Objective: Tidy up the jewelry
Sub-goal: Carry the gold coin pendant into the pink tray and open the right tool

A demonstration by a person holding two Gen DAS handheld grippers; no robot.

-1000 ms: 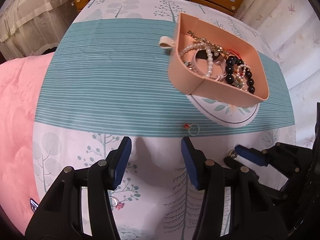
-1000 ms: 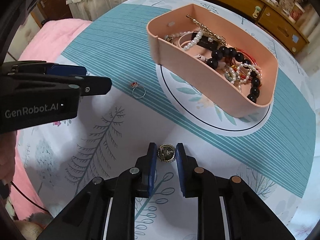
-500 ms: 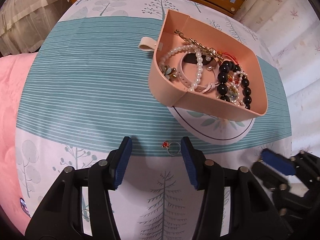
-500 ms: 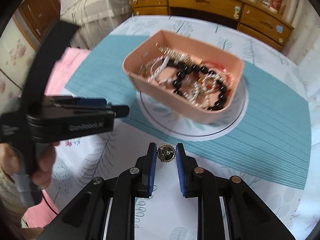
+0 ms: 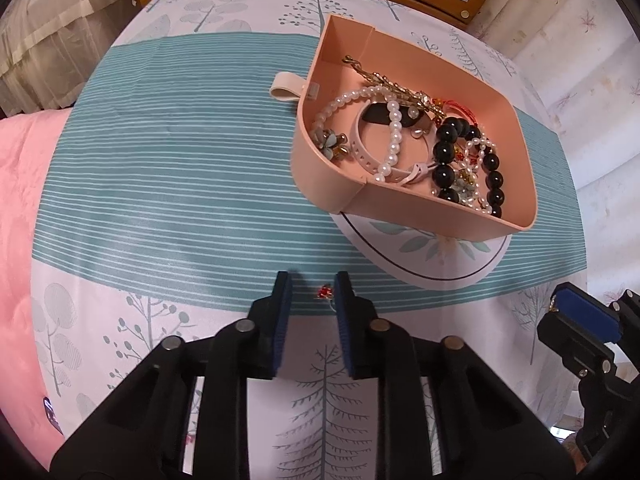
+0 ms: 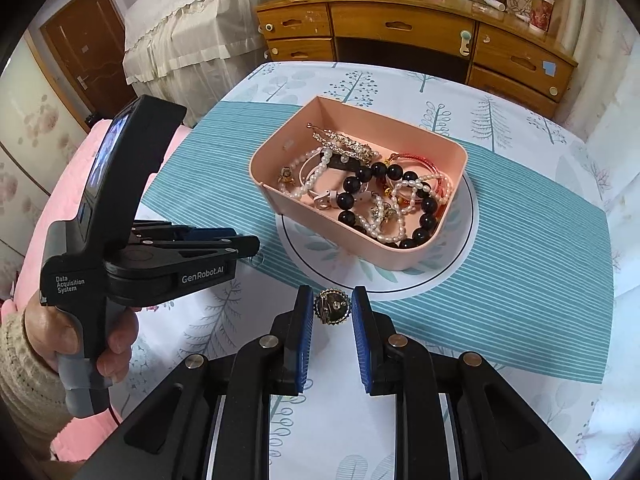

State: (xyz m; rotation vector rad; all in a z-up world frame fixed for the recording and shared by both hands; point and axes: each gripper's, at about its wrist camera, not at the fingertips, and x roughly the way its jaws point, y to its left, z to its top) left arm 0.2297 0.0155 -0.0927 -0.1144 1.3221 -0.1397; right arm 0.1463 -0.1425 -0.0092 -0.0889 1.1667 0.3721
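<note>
Both black two-finger grippers with blue pads work over a white tablecloth [image 6: 500, 380] printed with pale trees and crossed by a teal striped band. Left gripper [image 5: 311, 286] has its jaws narrowed around a small silver ring with a red stone [image 5: 325, 293]; the ring lies on the cloth at the edge of the teal band, against the inner face of the right-hand pad, with a gap to the other pad, so the jaws are not clamped on it. Seen from the right wrist, this gripper [image 6: 251, 245] is held in a person's hand [image 6: 80, 336] and its tips sit low on the cloth.

Right gripper [image 6: 333, 303] is closed on a round gold brooch with a scalloped rim [image 6: 333, 306], held off the cloth between the pad tips, near the front of the tray.

Farther back, a peach-pink plastic tray with rounded corners [image 6: 320, 224] rests over a circle printed on the cloth. It holds white pearl strands [image 6: 316, 176], a bracelet of large black beads [image 6: 424, 212], a gold chain [image 6: 344, 142] and red cord bracelets [image 6: 416, 158], all tangled together.
</note>
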